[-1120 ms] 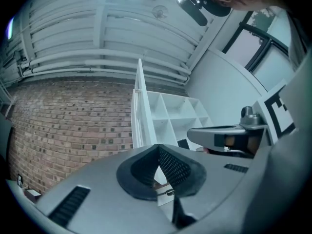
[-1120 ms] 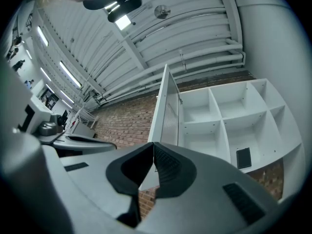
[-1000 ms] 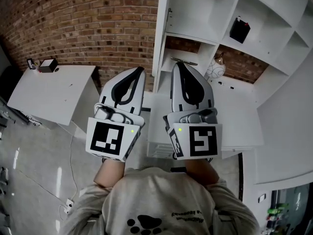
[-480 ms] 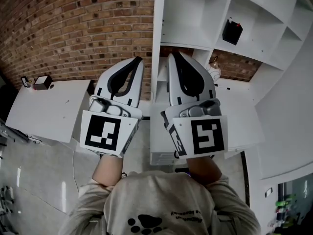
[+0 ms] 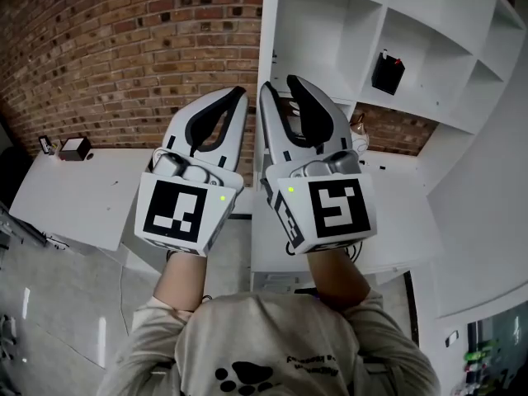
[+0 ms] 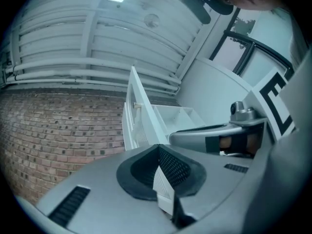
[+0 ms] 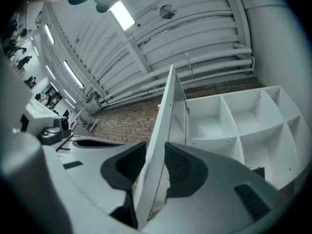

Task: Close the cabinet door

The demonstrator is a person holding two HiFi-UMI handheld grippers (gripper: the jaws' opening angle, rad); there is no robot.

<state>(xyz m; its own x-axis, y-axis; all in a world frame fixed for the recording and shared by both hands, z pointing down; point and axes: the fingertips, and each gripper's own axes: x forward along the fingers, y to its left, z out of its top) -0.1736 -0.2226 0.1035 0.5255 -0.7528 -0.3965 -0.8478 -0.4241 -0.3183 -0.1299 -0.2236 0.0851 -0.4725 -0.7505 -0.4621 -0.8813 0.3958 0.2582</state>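
The white cabinet door (image 5: 266, 40) stands open, edge-on to me, in front of the white shelf cabinet (image 5: 355, 31). My right gripper (image 5: 278, 85) straddles the door's edge. Its jaws are opening, with the door panel (image 7: 165, 111) between the black pads (image 7: 181, 167); a little room shows on the left side. My left gripper (image 5: 238, 96) hovers just left of the door, jaws together and holding nothing. In the left gripper view the door (image 6: 139, 111) rises beyond the closed tips of the left gripper (image 6: 158, 147), and the right gripper's body sits to the right.
A brick wall (image 5: 124, 56) runs behind. A white table (image 5: 74, 196) with a small box (image 5: 74, 147) lies at the left, and a white desk (image 5: 396, 221) at the right. A black object (image 5: 386, 71) sits in one shelf compartment.
Both grippers have risen toward the cabinet. The right gripper's jaws, shut before, now stand spread around the door's edge. The left gripper stays shut.
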